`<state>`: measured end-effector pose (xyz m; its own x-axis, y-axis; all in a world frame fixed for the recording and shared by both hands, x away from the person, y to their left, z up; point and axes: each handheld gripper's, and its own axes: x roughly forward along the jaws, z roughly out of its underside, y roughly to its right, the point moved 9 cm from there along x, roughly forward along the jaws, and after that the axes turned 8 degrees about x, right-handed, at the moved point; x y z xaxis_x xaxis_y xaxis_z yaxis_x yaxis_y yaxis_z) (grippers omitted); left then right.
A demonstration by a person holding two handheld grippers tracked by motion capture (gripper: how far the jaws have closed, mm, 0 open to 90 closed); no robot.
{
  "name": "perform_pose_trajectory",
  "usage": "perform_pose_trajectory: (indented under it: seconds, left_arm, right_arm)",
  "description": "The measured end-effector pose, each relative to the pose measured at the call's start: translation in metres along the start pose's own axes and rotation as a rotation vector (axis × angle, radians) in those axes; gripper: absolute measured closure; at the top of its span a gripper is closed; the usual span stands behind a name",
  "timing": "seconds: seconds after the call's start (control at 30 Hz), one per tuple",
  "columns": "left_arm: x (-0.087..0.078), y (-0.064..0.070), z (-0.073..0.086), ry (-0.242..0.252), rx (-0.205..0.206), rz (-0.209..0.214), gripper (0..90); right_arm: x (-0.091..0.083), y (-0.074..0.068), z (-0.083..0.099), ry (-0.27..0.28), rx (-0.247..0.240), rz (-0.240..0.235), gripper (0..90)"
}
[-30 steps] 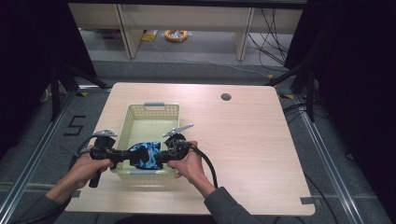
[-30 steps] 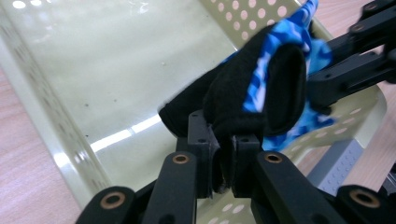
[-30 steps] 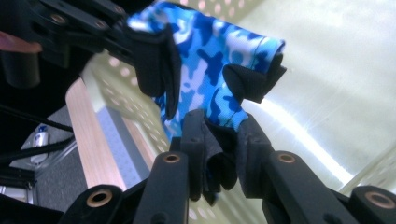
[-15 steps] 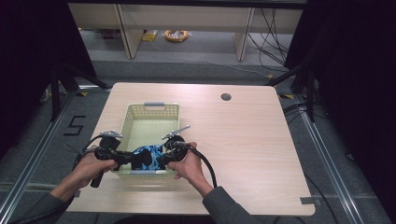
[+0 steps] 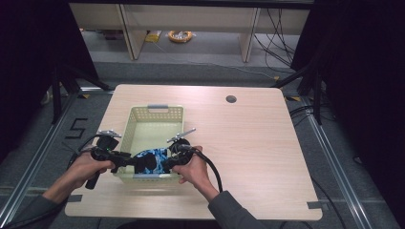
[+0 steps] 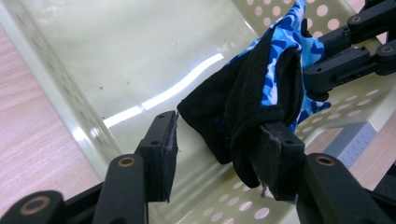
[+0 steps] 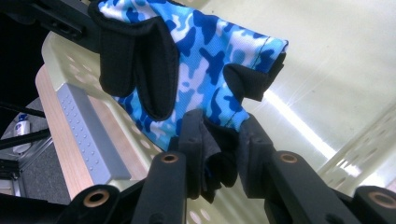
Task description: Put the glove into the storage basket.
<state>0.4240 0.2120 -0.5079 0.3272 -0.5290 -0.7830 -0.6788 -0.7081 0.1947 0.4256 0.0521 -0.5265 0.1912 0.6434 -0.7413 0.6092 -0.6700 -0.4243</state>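
Two grippers meet over the near end of the pale yellow-green basket (image 5: 154,125), which stands on the left half of the light wooden desk (image 5: 248,143); between them hangs a blue camouflage glove (image 5: 149,161) with black trim, held above the basket's floor just inside its near wall; the left gripper (image 5: 128,161) comes in from the basket's left side, and in the left gripper view its jaws stand apart (image 6: 219,154), the glove's black fabric (image 6: 247,107) draped against one jaw while the other jaw is clear of it; the right gripper (image 5: 166,162) reaches in from the basket's right side, and in the right gripper view its jaws are pinched narrow (image 7: 222,144) on a black fold at the glove's (image 7: 201,51) edge; a grey handle (image 7: 88,135) sits on the basket's near rim beside the glove, and another grey handle (image 5: 157,107) marks the far rim; a dark round grommet (image 5: 231,99) lies in the desk well beyond the basket, towards the far right.
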Motion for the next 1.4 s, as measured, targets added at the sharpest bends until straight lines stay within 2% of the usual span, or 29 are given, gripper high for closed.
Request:
perform_pose_trajectory:
  seconds: [0.03,0.07,0.1,0.13,0.23,0.27,0.33,0.37,0.4,0.43,0.5,0.57,0.6,0.67,0.7,0.73,0.8,0.83,0.87,1.0,1.07,1.1,1.17,1.23,1.27,1.37,1.4]
  left_arm:
    - [-0.001,0.000,0.001,-0.007,0.007,0.000,51.2]
    - [-0.002,0.001,0.001,-0.004,0.004,0.017,50.3]
    - [-0.003,0.000,0.001,0.005,-0.013,-0.004,49.1]
    - [-0.004,-0.001,0.002,-0.005,-0.002,0.001,48.1]
    - [-0.008,0.001,-0.001,0.029,-0.021,0.013,47.3]
    - [-0.010,0.000,-0.001,0.021,-0.014,0.011,46.5]
    - [-0.012,0.001,-0.003,0.031,-0.019,0.008,45.2]
    - [-0.011,0.003,-0.004,0.042,-0.029,0.011,45.2]
    - [-0.012,0.003,-0.003,0.030,-0.016,0.006,45.1]
    - [-0.012,0.003,-0.004,0.034,-0.015,0.005,44.8]
    - [-0.011,0.005,-0.004,0.027,-0.010,0.006,44.7]
    - [-0.009,0.007,-0.006,0.043,-0.028,0.010,44.3]
    - [-0.010,0.007,-0.005,0.035,-0.010,0.010,44.2]
    - [-0.010,0.009,-0.007,0.050,-0.013,0.012,43.7]
    - [-0.010,0.011,-0.007,0.041,0.003,0.016,43.6]
    - [-0.009,0.013,-0.007,0.042,0.008,0.016,43.5]
    - [-0.009,0.016,-0.007,0.031,0.027,0.017,43.2]
    - [-0.008,0.017,-0.007,0.033,0.036,0.015,42.7]
    - [-0.008,0.020,-0.009,0.045,0.026,0.016,41.7]
    - [-0.006,0.027,-0.011,0.047,0.043,0.020,34.5]
    - [-0.005,0.032,-0.010,0.044,0.032,0.018,31.8]
    - [-0.005,0.034,-0.010,0.041,0.050,0.023,31.4]
    - [-0.005,0.038,-0.011,0.055,0.054,0.027,30.7]
    - [-0.006,0.043,-0.012,0.068,0.040,0.034,29.5]
    - [-0.006,0.044,-0.012,0.066,0.055,0.038,29.1]
    - [-0.007,0.050,-0.015,0.094,0.039,0.045,27.2]
    - [-0.006,0.053,-0.018,0.122,0.015,0.042,26.8]
  right_arm:
    - [0.000,0.000,0.000,0.001,0.002,0.001,74.6]
    - [0.000,0.000,0.000,-0.001,0.002,0.002,74.6]
    - [0.000,0.000,0.000,-0.002,0.000,0.003,74.5]
    - [0.000,0.000,0.000,-0.003,0.003,0.001,74.2]
    - [-0.001,-0.001,0.001,-0.013,0.018,0.007,72.2]
    - [-0.001,-0.002,0.001,-0.022,0.028,0.009,70.9]
    - [-0.001,-0.002,0.000,-0.020,0.023,0.018,68.3]
    - [0.000,-0.001,-0.002,-0.003,-0.020,0.016,68.1]
    - [-0.001,-0.001,-0.003,-0.005,-0.024,0.023,67.5]
    - [-0.002,-0.002,-0.001,-0.022,0.006,0.032,66.0]
    - [-0.003,-0.003,-0.001,-0.024,0.001,0.032,63.5]
    - [-0.005,-0.003,-0.002,-0.023,0.002,0.054,61.0]
    - [-0.007,-0.004,-0.003,-0.024,0.008,0.067,58.4]
    - [-0.009,-0.002,-0.009,0.013,-0.058,0.065,56.6]
    - [-0.010,-0.003,-0.011,0.022,-0.066,0.063,55.8]
    - [-0.014,-0.003,-0.015,0.051,-0.084,0.084,55.6]
    - [-0.018,-0.002,-0.017,0.054,-0.109,0.093,54.5]
    - [-0.019,-0.002,-0.018,0.057,-0.106,0.092,54.2]
    - [-0.021,-0.002,-0.018,0.063,-0.095,0.086,54.1]
    - [-0.027,-0.001,-0.019,0.084,-0.116,0.071,52.2]
    - [-0.030,-0.001,-0.016,0.082,-0.105,0.077,50.4]
    - [-0.032,-0.001,-0.016,0.087,-0.111,0.075,49.7]
    - [-0.035,0.000,-0.016,0.105,-0.119,0.059,48.7]
    - [-0.041,0.004,-0.015,0.110,-0.123,0.065,47.8]
    - [-0.043,0.004,-0.015,0.124,-0.109,0.052,47.1]
    - [-0.051,0.008,-0.014,0.141,-0.099,0.051,45.5]
    - [-0.053,0.008,-0.014,0.150,-0.093,0.043,45.0]
